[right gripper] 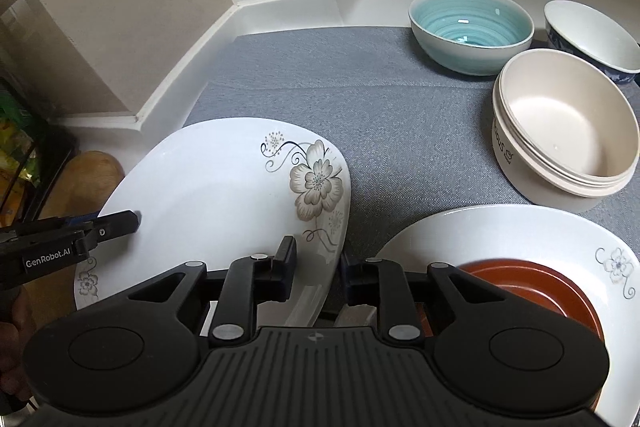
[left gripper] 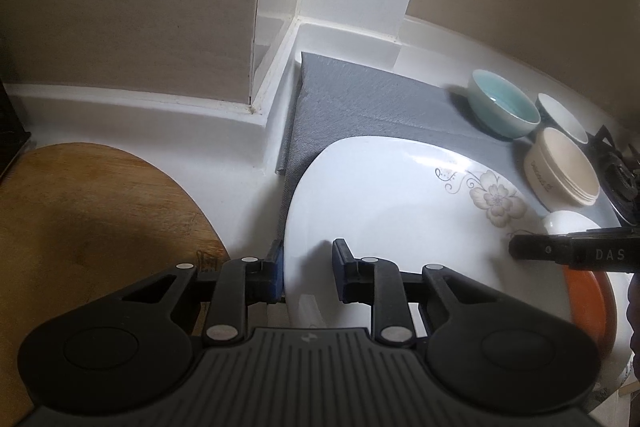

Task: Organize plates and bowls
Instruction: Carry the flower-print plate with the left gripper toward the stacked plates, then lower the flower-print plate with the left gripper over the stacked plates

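Spanning both tools, the flowered plate (right gripper: 224,187) sits pinched at opposite rims.

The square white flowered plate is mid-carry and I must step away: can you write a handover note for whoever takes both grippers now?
Left gripper: shut on the left edge of the square white flowered plate.
Right gripper: shut on the same plate's right edge.
Plate: tilted above the grey cloth mat.
Right of it: round white flowered plate holding a brown dish.
Behind: teal bowl, cream bowl stack, blue-and-white bowl.
Done: plate gripped.
Left: set it down, probably stacked with the round plate; sort the bowls.
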`<action>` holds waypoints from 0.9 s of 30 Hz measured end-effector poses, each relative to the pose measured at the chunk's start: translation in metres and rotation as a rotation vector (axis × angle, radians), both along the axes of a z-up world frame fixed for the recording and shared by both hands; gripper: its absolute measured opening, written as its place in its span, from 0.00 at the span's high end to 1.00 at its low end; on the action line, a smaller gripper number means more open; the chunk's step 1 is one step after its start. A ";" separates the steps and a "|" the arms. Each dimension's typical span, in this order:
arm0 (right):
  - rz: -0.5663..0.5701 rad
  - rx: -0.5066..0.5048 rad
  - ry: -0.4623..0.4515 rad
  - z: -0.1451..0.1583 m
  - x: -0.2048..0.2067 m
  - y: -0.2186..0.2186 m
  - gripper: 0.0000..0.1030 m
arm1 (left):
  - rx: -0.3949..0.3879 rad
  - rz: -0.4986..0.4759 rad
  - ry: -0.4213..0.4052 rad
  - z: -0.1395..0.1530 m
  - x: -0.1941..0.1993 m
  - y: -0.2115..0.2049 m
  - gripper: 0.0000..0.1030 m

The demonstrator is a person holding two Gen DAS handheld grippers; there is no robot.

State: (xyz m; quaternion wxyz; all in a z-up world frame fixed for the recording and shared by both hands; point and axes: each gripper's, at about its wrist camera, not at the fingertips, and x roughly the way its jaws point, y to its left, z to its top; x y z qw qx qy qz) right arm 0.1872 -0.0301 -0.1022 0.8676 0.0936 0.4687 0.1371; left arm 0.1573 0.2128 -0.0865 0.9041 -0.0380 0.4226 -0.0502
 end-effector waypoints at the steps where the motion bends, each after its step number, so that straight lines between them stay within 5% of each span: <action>1: 0.000 0.000 -0.004 0.001 0.000 -0.001 0.77 | -0.001 0.000 -0.003 0.002 -0.002 -0.001 0.74; 15: -0.068 0.039 -0.064 0.022 -0.036 -0.032 0.77 | 0.024 -0.057 -0.031 0.035 -0.030 -0.042 0.75; 27: -0.209 0.053 -0.057 0.022 -0.078 -0.102 0.77 | 0.020 -0.168 -0.008 0.031 -0.031 -0.119 0.75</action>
